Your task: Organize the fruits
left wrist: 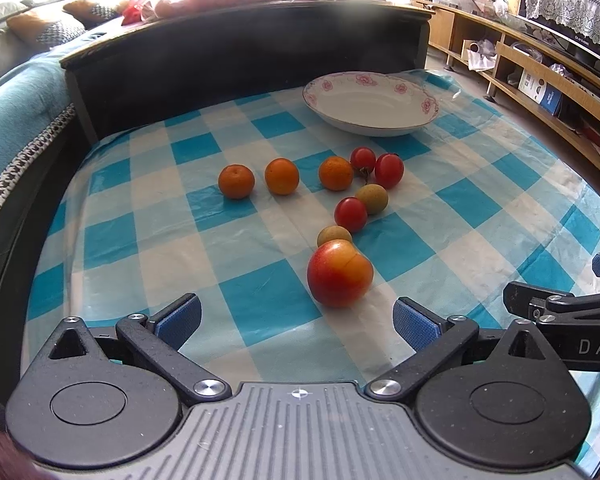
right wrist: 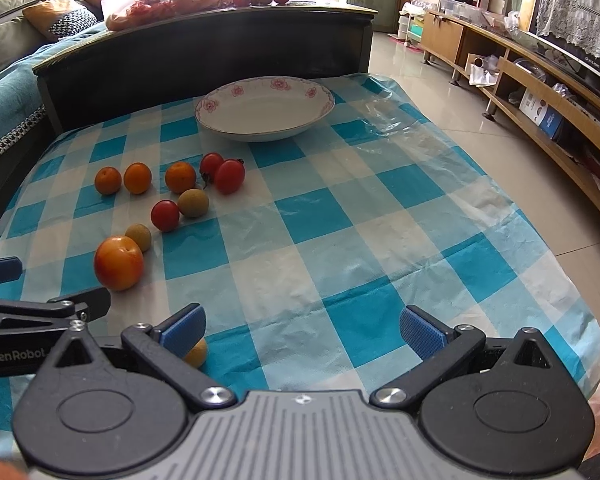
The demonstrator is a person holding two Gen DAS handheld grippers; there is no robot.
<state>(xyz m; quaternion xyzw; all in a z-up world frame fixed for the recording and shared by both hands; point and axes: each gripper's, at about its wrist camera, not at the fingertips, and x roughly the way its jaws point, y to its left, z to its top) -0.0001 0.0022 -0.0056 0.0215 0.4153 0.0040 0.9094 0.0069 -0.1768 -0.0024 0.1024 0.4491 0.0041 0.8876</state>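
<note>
Left wrist view: left gripper (left wrist: 296,322), bottom centre, jaws wide apart, holding nothing; large red-and-yellow round fruit (left wrist: 339,273) just ahead, right of centre; small orange citrus (left wrist: 236,181), red cherry tomatoes (left wrist: 389,170) and tan longans (left wrist: 372,198) loose mid-frame; shallow white floral-rimmed bowl (left wrist: 370,103) empty, upper right; step judged: none gathered yet, next a close on the nearest fruit.

Right wrist view: right gripper (right wrist: 302,332), bottom centre, jaws wide, empty; blue-and-white checked plastic cloth (right wrist: 380,220); dark wooden table (right wrist: 204,36) behind; wooden shelving (right wrist: 540,80) at right.
</note>
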